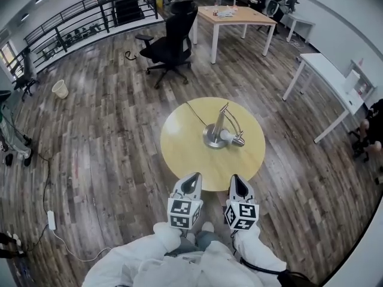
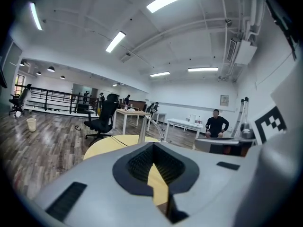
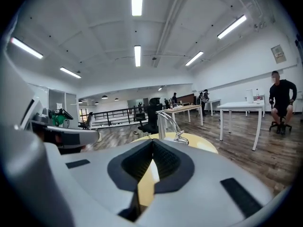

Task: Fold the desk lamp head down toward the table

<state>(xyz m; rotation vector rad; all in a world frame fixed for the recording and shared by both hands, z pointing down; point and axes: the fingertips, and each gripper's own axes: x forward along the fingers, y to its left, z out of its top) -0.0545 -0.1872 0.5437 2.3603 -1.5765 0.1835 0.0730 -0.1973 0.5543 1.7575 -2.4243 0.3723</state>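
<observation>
Two grey grippers side by side: left gripper (image 1: pixel 192 179), right gripper (image 1: pixel 237 180), jaws together, empty. Shiny silver desk lamp (image 1: pixel 220 119) straight ahead, middle of round yellow table (image 1: pixel 175 154), well apart. Low lamp head (image 1: pixel 237 140) right of base (image 1: pixel 212 138), nearer right gripper.

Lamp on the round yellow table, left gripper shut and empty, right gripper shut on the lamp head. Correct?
No: the right gripper is shut but empty, by the near edge of the round yellow table, clear of the lamp head; the head view shows it. The rest stands.
</observation>
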